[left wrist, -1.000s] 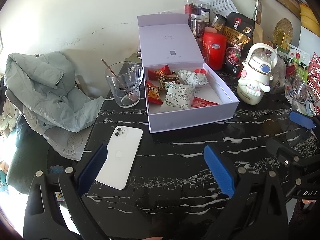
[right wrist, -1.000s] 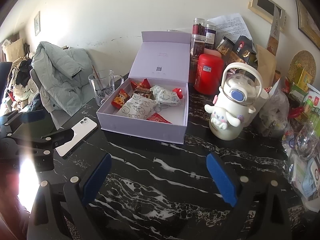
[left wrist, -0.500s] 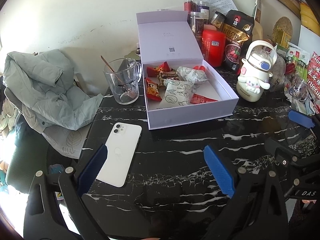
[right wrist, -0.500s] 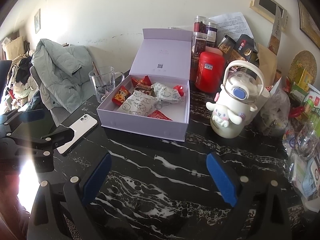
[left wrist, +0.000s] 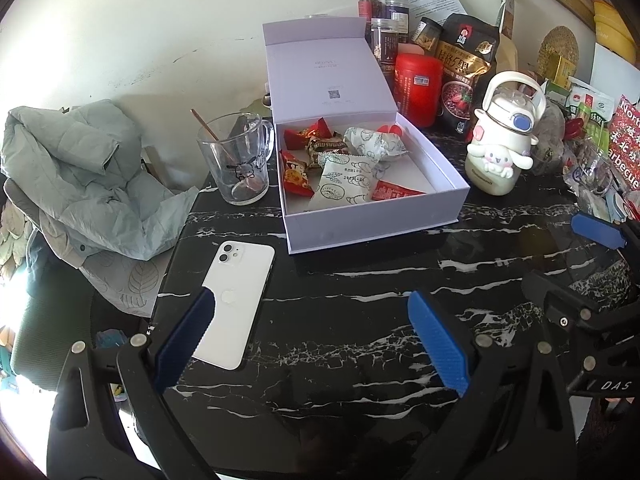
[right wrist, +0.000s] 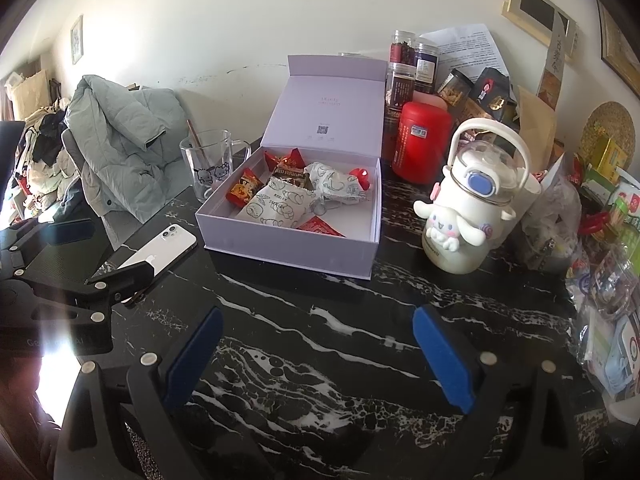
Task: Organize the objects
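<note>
White phone lies flat just left of the lilac box; it's thin, slick, rigid, so pinch its long edges. Your left gripper and right gripper both gape apart, empty.

Each claw has black plastic arms, silver screws and ribbed blue pads.

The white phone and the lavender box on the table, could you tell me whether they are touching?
Apart. The left wrist view shows a strip of bare black marble table between the white phone and the lavender box; the right wrist view agrees.
</note>
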The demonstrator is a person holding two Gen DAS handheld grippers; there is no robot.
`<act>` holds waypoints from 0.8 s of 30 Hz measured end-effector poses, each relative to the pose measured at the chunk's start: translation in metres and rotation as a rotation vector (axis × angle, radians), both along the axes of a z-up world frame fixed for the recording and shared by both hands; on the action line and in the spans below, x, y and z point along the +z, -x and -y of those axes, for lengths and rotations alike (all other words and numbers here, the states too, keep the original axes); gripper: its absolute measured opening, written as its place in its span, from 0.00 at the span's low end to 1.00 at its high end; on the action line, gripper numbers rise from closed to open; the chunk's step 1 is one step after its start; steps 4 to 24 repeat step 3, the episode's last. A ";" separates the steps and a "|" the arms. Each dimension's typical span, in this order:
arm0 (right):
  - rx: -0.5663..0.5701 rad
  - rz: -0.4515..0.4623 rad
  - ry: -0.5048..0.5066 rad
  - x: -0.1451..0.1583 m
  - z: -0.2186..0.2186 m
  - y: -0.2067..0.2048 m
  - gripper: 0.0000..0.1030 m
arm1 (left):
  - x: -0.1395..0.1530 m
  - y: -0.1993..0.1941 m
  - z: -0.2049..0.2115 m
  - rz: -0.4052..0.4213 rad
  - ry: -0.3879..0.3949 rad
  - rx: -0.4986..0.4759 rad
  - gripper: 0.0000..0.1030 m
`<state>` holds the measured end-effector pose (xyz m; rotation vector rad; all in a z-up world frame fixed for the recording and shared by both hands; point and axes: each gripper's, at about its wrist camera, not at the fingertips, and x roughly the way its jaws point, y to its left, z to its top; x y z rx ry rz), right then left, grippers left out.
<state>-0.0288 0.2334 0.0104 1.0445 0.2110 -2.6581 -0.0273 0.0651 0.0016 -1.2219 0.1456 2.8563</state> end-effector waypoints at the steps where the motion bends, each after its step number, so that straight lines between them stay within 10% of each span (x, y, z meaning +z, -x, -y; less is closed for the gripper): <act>1: -0.001 0.000 0.000 0.000 0.000 0.000 0.94 | 0.000 -0.002 -0.001 -0.007 0.005 -0.003 0.95; 24: -0.001 0.004 0.000 -0.001 0.001 -0.001 0.94 | 0.000 -0.003 -0.003 -0.011 0.011 -0.015 0.95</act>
